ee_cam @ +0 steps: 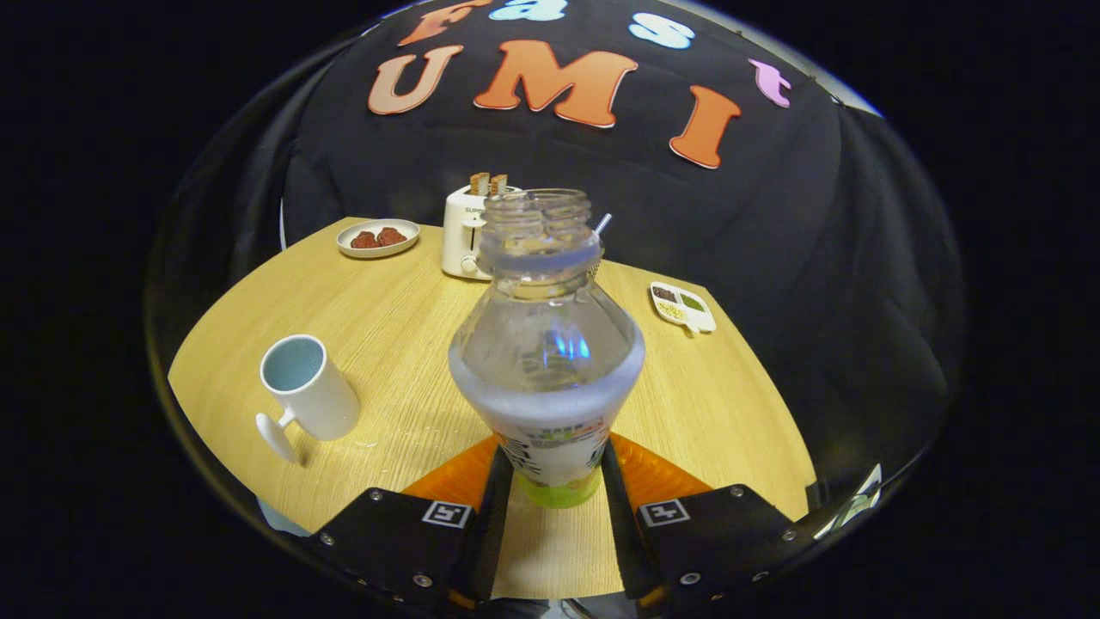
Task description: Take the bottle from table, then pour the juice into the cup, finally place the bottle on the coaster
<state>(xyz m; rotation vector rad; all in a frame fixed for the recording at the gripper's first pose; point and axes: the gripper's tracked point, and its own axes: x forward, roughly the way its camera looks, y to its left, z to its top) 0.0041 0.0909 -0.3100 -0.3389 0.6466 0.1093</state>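
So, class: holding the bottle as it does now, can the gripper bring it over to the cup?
Probably yes. The gripper is shut on the bottle, and the cup stands apart to its left on bare table, mouth open, with nothing between them.

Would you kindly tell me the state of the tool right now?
Tool: closed on the bottle, one finger pressing each side of its lower body, bottle upright and uncapped.
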